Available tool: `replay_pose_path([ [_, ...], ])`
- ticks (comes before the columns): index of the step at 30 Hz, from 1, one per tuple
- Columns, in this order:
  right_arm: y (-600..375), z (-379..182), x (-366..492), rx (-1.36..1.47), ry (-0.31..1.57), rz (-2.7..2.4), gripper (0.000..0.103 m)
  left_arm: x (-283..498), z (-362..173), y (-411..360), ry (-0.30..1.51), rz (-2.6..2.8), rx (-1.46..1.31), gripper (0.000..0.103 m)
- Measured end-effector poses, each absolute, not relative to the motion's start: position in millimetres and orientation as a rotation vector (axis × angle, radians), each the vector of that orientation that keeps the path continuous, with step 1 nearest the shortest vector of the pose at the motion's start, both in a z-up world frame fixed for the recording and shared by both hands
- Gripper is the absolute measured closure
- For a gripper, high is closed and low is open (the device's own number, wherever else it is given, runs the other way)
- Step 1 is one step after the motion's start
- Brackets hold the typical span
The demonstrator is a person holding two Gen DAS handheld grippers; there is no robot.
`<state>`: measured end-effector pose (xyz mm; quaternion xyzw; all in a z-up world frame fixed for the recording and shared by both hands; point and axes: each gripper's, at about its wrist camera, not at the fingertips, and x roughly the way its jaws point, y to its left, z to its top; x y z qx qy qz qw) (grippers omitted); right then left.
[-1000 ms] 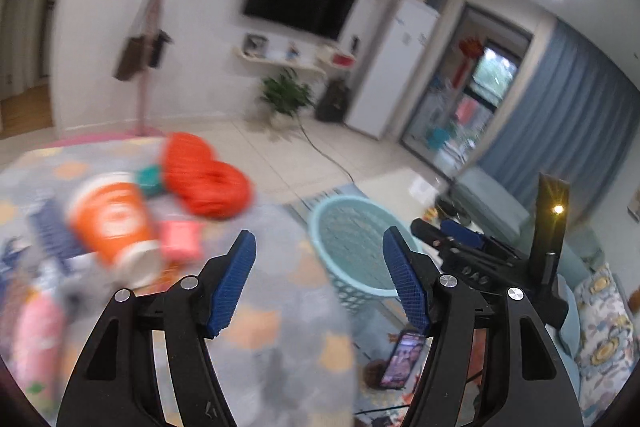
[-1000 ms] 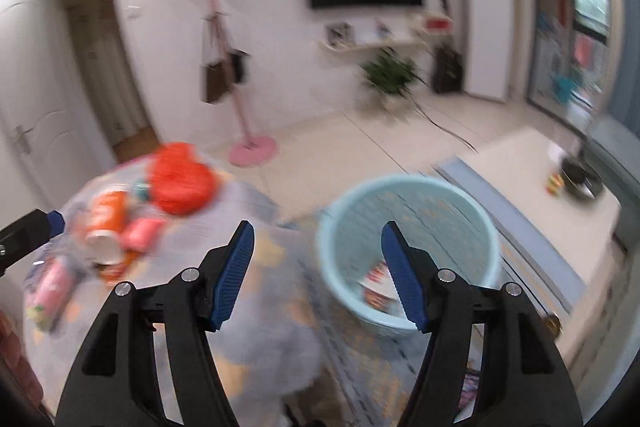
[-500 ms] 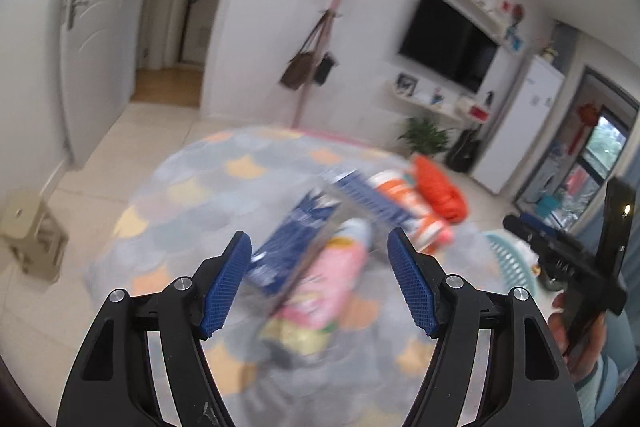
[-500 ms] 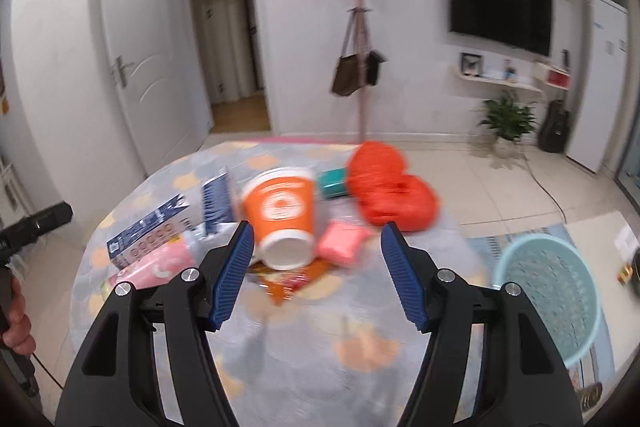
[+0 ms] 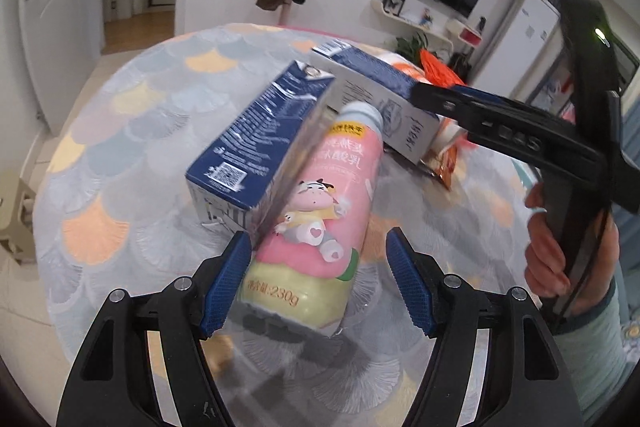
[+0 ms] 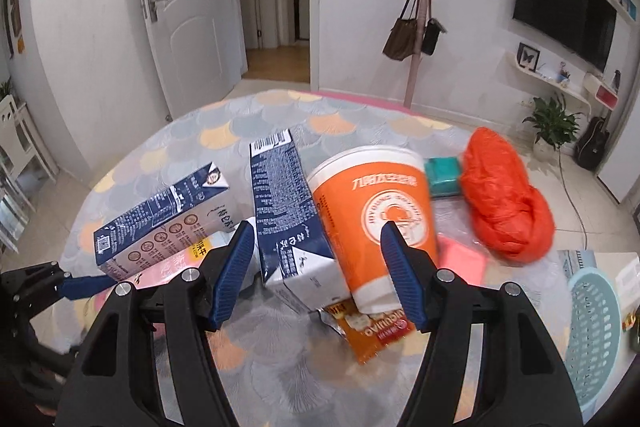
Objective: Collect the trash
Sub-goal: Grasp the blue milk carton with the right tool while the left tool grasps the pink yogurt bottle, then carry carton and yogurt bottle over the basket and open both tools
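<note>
Trash lies on a round table with a scale-pattern cloth [image 5: 120, 131]. My left gripper [image 5: 318, 281] is open, its jaws either side of the base of a pink yogurt bottle [image 5: 320, 211] lying flat. A blue milk carton [image 5: 260, 139] lies against the bottle's left. My right gripper [image 6: 318, 273] is open, hovering over a second blue carton [image 6: 288, 211] and an orange paper cup [image 6: 380, 211] lying on its side. A snack wrapper [image 6: 372, 323] lies under the cup. The right gripper also shows in the left wrist view [image 5: 500, 123].
An orange plastic bag [image 6: 504, 203], a teal packet [image 6: 442, 175] and a pink packet [image 6: 464, 259] lie at the table's right. A light blue basket [image 6: 596, 331] stands on the floor right of the table. A coat stand [image 6: 420, 11] and doors are behind.
Both grippers swung left from the basket to the table and came down close over the trash. The left one now straddles the pink bottle; the right one hovers over carton and cup.
</note>
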<state>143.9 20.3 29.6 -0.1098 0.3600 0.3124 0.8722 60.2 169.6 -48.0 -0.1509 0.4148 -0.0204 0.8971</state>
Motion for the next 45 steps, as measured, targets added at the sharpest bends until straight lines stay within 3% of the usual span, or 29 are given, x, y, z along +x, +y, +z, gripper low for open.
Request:
replay_pose_path([
  [1,22,28,145,-0.23,0.759,0.659,0.042,60,-47,168,0.862,-0.053,-0.308,0.036],
  [4,30,21,147,-0.25,0.787,0.687,0.061,59,-47,161,0.88,-0.093,-0.292,0.038],
  [7,37,15,151,-0.249,0.821,0.711,0.064,61,-46,154,0.882,-0.145,-0.291,0.038],
  [17,49,8,166,-0.201,0.893,0.725,0.064,99,-62,142,0.941,-0.098,-0.288,0.039],
  [19,51,8,167,-0.202,0.902,0.724,0.065,99,-64,140,0.946,-0.077,-0.266,0.051],
  [23,47,12,164,-0.199,0.892,0.719,0.066,90,-62,143,0.939,-0.079,-0.277,0.053],
  [45,-128,113,86,0.064,0.582,0.56,0.069,52,13,97,0.724,-0.226,-0.316,0.056],
])
